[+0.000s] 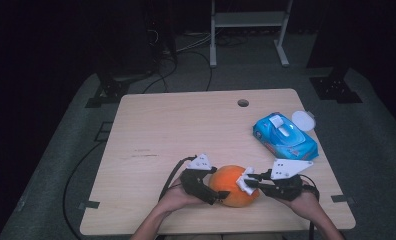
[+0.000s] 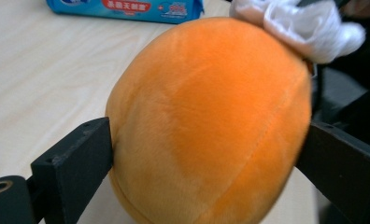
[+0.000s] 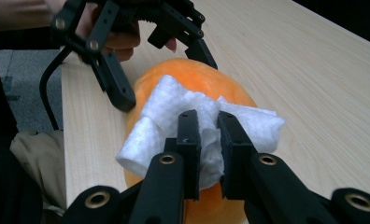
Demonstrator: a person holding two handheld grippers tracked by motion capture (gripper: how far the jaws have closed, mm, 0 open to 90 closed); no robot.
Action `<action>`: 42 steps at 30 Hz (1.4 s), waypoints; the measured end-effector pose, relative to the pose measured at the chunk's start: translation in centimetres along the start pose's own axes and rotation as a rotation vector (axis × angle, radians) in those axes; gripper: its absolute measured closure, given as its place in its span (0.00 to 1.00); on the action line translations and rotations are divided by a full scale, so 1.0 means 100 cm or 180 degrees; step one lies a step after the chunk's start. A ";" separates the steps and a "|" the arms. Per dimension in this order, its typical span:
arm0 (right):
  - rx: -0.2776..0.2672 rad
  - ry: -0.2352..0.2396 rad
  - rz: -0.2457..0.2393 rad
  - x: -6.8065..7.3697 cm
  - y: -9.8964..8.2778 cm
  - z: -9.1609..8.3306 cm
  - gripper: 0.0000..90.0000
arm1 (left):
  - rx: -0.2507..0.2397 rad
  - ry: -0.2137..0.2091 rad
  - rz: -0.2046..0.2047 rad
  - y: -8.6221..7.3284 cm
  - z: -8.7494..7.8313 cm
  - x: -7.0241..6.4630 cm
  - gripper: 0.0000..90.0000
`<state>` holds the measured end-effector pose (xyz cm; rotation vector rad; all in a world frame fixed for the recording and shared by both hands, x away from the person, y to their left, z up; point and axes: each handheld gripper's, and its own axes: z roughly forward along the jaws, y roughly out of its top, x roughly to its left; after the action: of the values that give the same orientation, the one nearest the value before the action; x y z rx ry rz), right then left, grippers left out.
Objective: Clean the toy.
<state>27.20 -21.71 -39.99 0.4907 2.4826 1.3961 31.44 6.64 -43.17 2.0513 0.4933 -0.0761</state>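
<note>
1. your right gripper (image 3: 206, 140) sits nearest, its jaws clamped on a white wipe (image 3: 174, 112) that lies against the top of the orange plush ball (image 1: 234, 186).
2. your left gripper (image 1: 206, 187) has its jaws spread wide around the ball, one pad on each side, touching the fabric.
3. that ball rests on the wooden table (image 1: 186, 125) near your edge, between both hands.
4. farther right lies a blue pack of wipes (image 1: 284, 136), well apart from the ball.
</note>
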 end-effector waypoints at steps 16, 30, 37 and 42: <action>-0.0186 -0.0315 0.0013 0.000 0.010 -0.001 0.89 | -0.0503 0.0418 0.0480 0.013 -0.006 -0.005 0.44; 0.0025 -0.0290 -0.0036 0.006 0.003 0.013 0.89 | -0.0307 0.0237 -0.0042 -0.002 -0.005 0.013 0.28; -0.0049 -0.0329 -0.0381 0.018 0.027 0.021 0.89 | -0.0031 0.0366 0.0944 0.003 0.007 -0.017 0.33; 0.0044 -0.0365 -0.0347 0.012 0.015 0.015 0.89 | -0.0059 0.0350 0.0619 -0.001 0.003 -0.005 0.20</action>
<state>26.92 -19.36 -39.49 0.4191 2.3912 1.2739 30.97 6.23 -43.28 2.0825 0.3581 0.1576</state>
